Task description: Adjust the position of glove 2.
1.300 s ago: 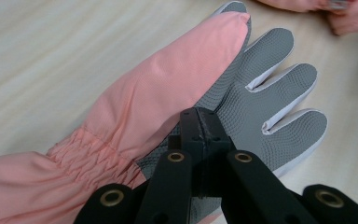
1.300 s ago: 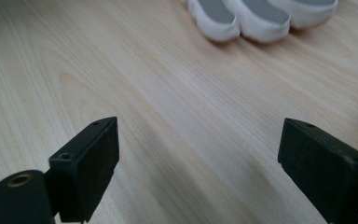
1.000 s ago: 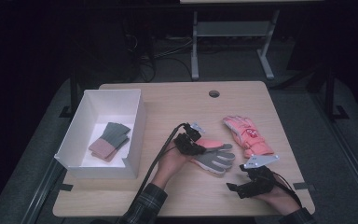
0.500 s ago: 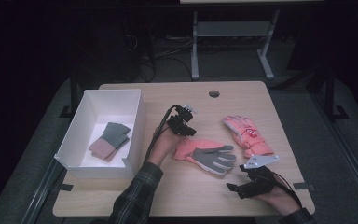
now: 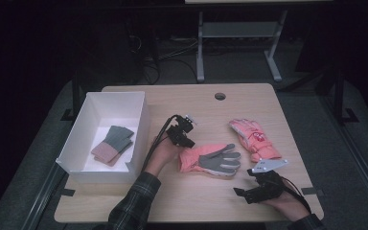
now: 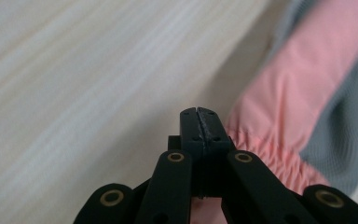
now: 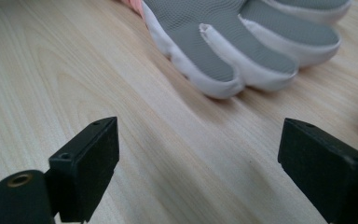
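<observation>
A pink glove with a grey palm (image 5: 211, 160) lies palm up on the middle of the wooden table (image 5: 182, 201). My left gripper (image 5: 187, 140) is just left of its cuff, jaws shut. In the left gripper view the closed tips (image 6: 199, 112) hold nothing, and the pink cuff (image 6: 279, 93) lies beside them on the right. My right gripper (image 5: 243, 191) rests near the front edge, open. Its jaws (image 7: 200, 149) point at the glove's white-edged fingers (image 7: 242, 42), a short way off. A second pink glove (image 5: 255, 136) lies back up at the right.
A white open box (image 5: 139, 120) stands at the table's left and holds a folded grey and pink item (image 5: 114, 143). A round cable hole (image 5: 220, 96) is near the far edge. A metal stand (image 5: 235, 33) and cables are on the floor behind.
My left hand has drawn back to the left off the grey-palmed glove's cuff, so the whole glove now shows. The glove has slid slightly left. The right gripper has not moved.
</observation>
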The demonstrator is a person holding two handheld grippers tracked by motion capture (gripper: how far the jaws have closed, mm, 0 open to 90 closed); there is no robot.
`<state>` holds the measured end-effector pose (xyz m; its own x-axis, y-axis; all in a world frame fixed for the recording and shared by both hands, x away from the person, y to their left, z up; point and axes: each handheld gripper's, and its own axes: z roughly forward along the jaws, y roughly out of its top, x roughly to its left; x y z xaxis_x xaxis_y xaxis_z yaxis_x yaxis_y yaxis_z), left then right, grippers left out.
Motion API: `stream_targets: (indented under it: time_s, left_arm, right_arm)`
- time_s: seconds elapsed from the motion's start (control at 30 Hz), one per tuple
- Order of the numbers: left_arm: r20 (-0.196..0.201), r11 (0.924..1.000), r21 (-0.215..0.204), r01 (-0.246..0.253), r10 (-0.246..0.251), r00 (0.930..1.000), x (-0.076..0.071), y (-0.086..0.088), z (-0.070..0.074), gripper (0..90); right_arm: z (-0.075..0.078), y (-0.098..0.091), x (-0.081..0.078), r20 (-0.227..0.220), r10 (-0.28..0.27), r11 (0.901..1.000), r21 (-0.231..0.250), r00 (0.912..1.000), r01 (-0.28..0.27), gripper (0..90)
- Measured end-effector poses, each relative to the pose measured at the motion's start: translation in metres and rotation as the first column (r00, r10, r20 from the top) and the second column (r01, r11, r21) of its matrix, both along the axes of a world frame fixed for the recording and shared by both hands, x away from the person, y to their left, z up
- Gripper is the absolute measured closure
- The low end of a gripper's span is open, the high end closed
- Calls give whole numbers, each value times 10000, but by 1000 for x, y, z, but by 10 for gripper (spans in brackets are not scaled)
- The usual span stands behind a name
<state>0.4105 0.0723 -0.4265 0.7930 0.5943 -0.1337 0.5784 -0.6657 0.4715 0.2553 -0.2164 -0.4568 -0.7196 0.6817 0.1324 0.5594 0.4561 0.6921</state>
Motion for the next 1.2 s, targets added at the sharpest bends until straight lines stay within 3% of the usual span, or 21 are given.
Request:
stream_targets:
  time_s: [0.3, 0.5, 0.8, 1.2]
  left_arm:
    - [-228, 9973, -600, 413, -428, 9988, -33, 21, 4, 897]
    - [-510, 9925, -889, 834, -881, 9948, -56, 25, 3, 897]
    - [-647, 9801, -1280, 1514, -1606, 9849, -83, 16, -1, 897]
    - [-459, 9571, -1380, 2547, -2631, 9637, -95, -14, -5, 897]
  right_arm:
    - [-1, 0, 0, -18, -102, 9999, -36, 9999, 102, 122]
    - [0, -1, 0, -16, -137, 9999, -39, 9999, 137, 122]
    - [1, -9, 0, 28, -432, 9988, -240, 9991, 433, 128]
    - [-3, -9, -4, -10, -272, 9982, -529, 9996, 271, 129]
